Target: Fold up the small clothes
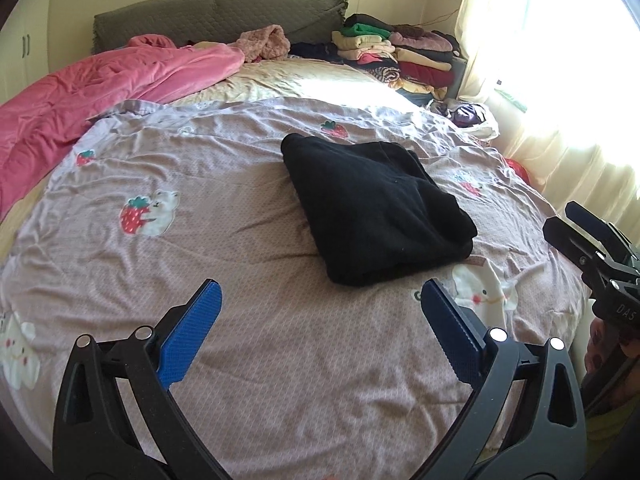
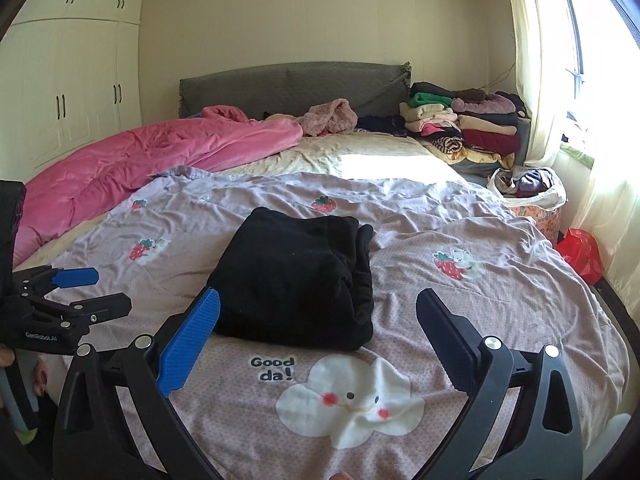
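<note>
My left gripper (image 1: 320, 312) spread, holding nothing | my right gripper (image 2: 318, 320) spread, holding nothing | folded black garment (image 1: 372, 208) mid-bedspread (image 1: 240, 352), its near edge just beyond my fingertips | bare bedspread all around it

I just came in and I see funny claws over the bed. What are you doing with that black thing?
A person holds a claw-like gripper in each hand, folding clothes. The left gripper and right gripper are both open and hold nothing. The black garment lies folded on the strawberry-print sheet, just in front of them. Stacks of folded clothes sit near the headboard, beside a pink quilt.
</note>
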The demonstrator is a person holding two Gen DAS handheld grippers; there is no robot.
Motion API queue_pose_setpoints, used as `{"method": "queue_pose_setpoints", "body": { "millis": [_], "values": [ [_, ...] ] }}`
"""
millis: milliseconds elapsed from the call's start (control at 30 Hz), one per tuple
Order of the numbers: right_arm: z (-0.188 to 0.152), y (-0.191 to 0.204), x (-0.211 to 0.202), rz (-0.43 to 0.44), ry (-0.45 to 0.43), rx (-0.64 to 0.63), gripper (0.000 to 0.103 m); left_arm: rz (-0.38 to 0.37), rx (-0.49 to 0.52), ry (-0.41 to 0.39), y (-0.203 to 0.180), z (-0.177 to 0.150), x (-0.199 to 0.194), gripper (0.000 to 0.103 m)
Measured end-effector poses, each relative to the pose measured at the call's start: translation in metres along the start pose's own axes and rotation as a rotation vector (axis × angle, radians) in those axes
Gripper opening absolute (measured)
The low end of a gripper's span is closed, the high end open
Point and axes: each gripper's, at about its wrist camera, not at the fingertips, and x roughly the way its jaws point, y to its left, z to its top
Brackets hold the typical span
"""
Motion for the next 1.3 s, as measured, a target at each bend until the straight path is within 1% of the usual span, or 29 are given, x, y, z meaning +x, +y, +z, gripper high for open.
{"method": "queue_pose_setpoints", "body": {
  "millis": [233,300,400,567,800,1133,1300],
  "values": [
    [-0.021,0.007,-0.003,-0.019,0.032,0.009,0.098,0.008,-0.033,0.014,0.006,-0.024,-0.009,0.094],
    [-0.030,0.007,0.000,-0.026,0.060,0.015,0.098,0.017,-0.039,0.025,0.007,-0.029,-0.006,0.094],
    [-0.047,0.005,0.009,-0.074,0.119,0.035,0.098,0.031,-0.045,0.047,0.008,-0.035,0.000,0.094],
    [-0.067,-0.004,0.019,-0.089,0.170,0.078,0.098,0.049,-0.051,0.062,0.010,-0.042,0.009,0.094],
    [-0.067,-0.009,0.021,-0.093,0.172,0.083,0.098,0.066,-0.051,0.081,0.008,-0.044,0.014,0.094],
    [-0.069,-0.010,0.021,-0.080,0.180,0.081,0.098,0.092,-0.046,0.084,0.007,-0.045,0.014,0.094],
    [-0.068,-0.010,0.019,-0.076,0.172,0.080,0.098,0.091,-0.041,0.082,0.006,-0.046,0.011,0.094]
  ]
}}
